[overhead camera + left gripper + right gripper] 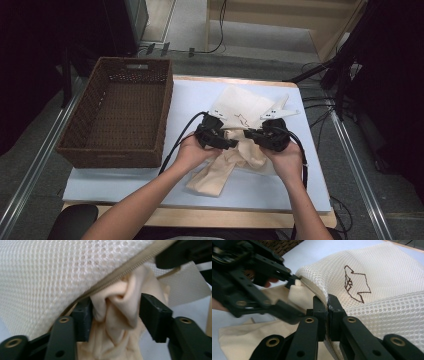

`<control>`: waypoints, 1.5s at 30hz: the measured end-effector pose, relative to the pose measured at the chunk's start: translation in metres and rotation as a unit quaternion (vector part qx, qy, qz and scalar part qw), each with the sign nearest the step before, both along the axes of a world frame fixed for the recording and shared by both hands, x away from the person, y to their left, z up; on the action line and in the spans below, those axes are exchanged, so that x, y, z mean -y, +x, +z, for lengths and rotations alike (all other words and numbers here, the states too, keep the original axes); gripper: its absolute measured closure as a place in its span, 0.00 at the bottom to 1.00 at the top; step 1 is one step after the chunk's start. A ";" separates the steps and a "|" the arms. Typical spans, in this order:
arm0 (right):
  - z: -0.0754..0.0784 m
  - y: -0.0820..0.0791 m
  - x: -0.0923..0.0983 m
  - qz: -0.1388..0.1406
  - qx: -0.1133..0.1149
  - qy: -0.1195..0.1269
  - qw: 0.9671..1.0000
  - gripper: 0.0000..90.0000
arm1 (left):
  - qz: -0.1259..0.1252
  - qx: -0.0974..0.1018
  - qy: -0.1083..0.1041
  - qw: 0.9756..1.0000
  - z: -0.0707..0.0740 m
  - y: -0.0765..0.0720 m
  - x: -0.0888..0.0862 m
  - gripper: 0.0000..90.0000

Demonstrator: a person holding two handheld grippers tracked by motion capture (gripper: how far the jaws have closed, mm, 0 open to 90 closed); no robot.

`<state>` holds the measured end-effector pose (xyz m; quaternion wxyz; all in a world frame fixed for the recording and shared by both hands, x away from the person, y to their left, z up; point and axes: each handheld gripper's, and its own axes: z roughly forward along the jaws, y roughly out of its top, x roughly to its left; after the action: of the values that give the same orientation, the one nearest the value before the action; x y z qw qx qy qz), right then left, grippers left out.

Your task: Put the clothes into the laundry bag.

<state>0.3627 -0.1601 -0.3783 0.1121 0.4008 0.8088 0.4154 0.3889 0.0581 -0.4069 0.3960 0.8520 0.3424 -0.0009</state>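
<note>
Covering the wooden table (pixel 210 218), a pale sheet (pixel 280 190) meets grey carpet (pixel 30 145).

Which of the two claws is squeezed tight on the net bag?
The right claw. Its jaws pinch the zipper edge of the white mesh laundry bag. The left claw stands open around the peach cloth.

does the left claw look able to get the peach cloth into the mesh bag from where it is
Probably yes: the left claw has the peach cloth between open jaws at the white mesh zip bag mouth, whose edge the right claw pinches.
</note>
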 end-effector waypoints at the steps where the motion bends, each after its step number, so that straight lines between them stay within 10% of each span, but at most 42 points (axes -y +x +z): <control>1: 0.000 0.000 0.000 0.001 0.001 -0.001 1.000 0.98 | 0.001 -0.002 -0.005 1.000 0.002 -0.002 -0.003 0.44; 21: -0.001 0.000 -0.001 -0.001 -0.001 -0.003 1.000 0.98 | -0.013 -0.008 -0.005 1.000 -0.002 -0.052 -0.031 0.33; 33: -0.002 0.000 -0.001 0.000 -0.002 -0.002 1.000 0.98 | -0.005 -0.011 0.017 1.000 -0.040 -0.041 -0.002 0.36; 45: -0.003 0.000 -0.002 0.000 -0.006 -0.003 1.000 0.98 | 0.009 -0.002 0.028 1.000 -0.056 -0.032 0.003 0.63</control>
<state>0.3629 -0.1579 -0.3814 0.1086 0.4025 0.8110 0.4104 0.3567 0.0553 -0.4632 0.3712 0.8596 0.3510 0.0105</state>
